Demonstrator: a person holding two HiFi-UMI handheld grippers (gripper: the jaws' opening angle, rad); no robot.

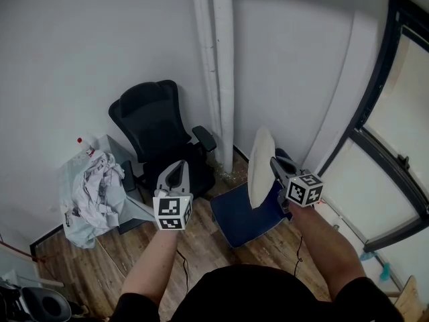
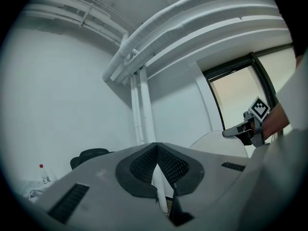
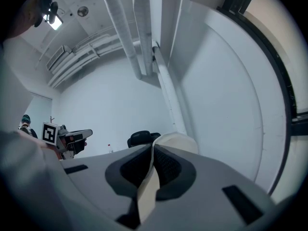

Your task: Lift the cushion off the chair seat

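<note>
My right gripper (image 1: 275, 163) is pinching the cushion (image 1: 260, 165) by its edge. The cushion is held up on its side, over the blue seat (image 1: 242, 221). From my head I see mostly its thin edge, so its flat face is hard to see. The cushion and gripper cover part of the seat, and the chair's legs are hidden. My left gripper (image 1: 177, 169) is off to the side, jaws pressed together, holding nothing. A thin pale slit shows low between them. I can't tell what it is.
</note>
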